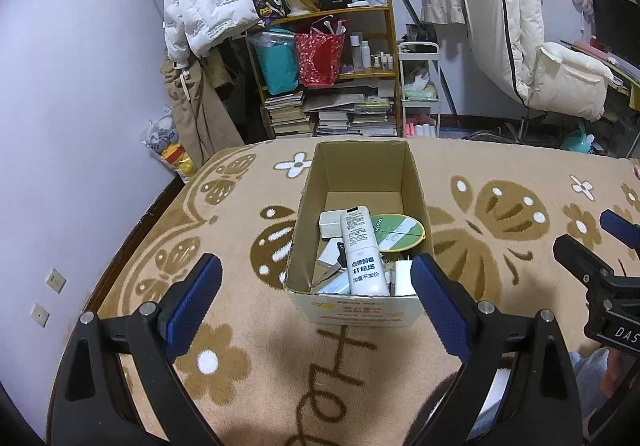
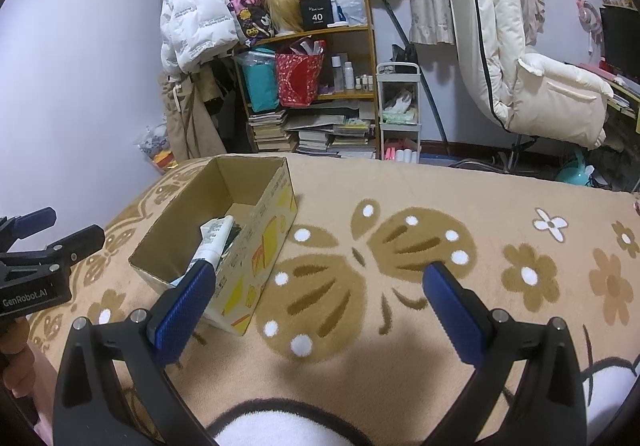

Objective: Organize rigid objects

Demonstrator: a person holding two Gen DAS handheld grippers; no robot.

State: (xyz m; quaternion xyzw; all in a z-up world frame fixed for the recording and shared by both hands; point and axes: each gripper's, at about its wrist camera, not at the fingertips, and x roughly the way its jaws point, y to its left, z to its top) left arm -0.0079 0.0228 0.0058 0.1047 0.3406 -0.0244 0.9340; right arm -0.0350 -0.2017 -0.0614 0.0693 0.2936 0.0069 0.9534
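While nothing loose shows on the blanket (image 2: 400, 182), little left to go wrong beyond a careless reach.

Left to right. Left gripper (image 1: 316, 292): jaws spread wide, empty, poised just short of the cardboard box (image 1: 356, 310). Could catch the near wall on a push forward and shove or tip the box, since soft bedding gives poor footing. Inside, one white bottle (image 1: 362, 250) lying lengthwise atop the pile, its near end against the near wall; could roll or get knocked out by a low pass. Beside it one white case (image 1: 330, 224), one green round disc (image 1: 396, 232), one pair of scissors (image 1: 332, 270), points toward the near wall and liable to snag a pad. Perhaps two or three more small white pieces underneath, hard to separate. Right gripper (image 2: 318, 290): jaws likewise wide, holding nothing, over bare blanket beside the box, well clear.

Count: one box, two grippers, four clear items.
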